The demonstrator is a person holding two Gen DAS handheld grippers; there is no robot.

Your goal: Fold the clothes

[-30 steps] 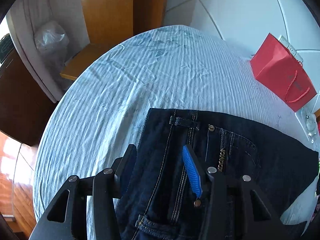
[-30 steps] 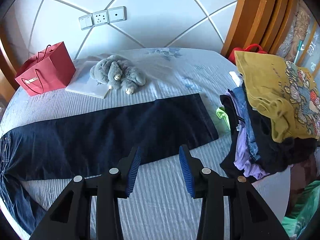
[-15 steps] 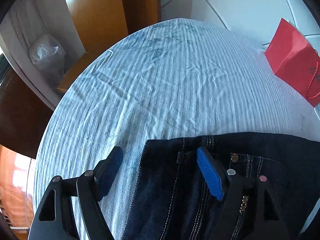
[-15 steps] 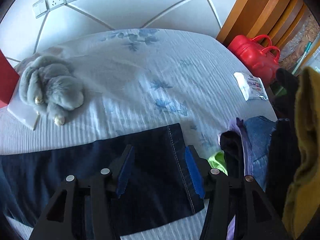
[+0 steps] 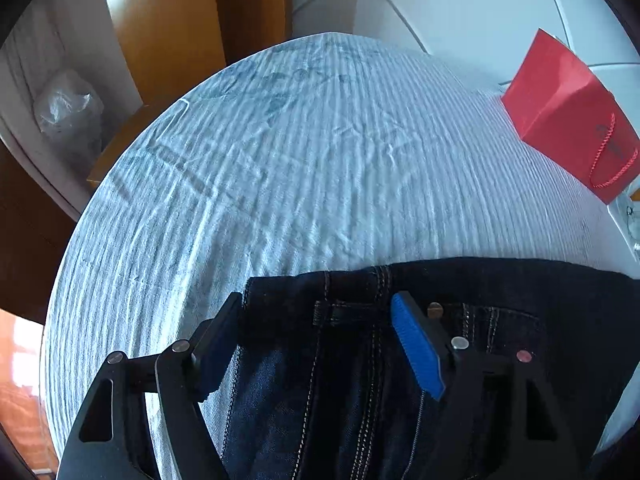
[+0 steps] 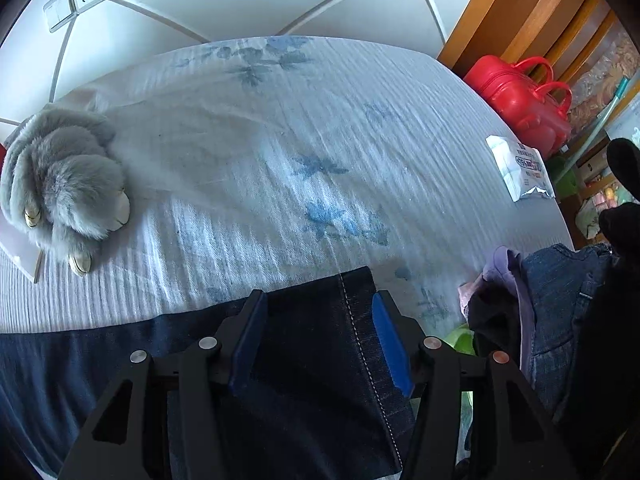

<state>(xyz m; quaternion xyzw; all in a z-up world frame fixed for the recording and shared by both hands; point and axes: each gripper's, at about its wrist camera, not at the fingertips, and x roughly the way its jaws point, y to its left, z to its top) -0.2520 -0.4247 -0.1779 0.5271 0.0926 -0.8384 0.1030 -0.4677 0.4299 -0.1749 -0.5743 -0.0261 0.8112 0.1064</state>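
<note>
Dark blue jeans lie flat on a pale blue striped bedsheet (image 5: 320, 168). In the left wrist view their waistband (image 5: 360, 288) with belt loops and rivets lies between my left fingers. My left gripper (image 5: 320, 320) is open, low over the waistband corner. In the right wrist view the leg hem (image 6: 344, 320) with its white stitch line lies between my right fingers. My right gripper (image 6: 320, 320) is open, low over the hem end.
A red paper bag (image 5: 568, 120) stands at the back. A grey plush toy (image 6: 60, 184) lies on a white book at the left. A pile of clothes (image 6: 560, 312) lies at the right, with a white packet (image 6: 520, 168) and a red bag (image 6: 520, 100) beyond.
Both grippers have moved forward and down: the left to the waistband corner, the right from the bare sheet to the leg hem. Both stay open.
</note>
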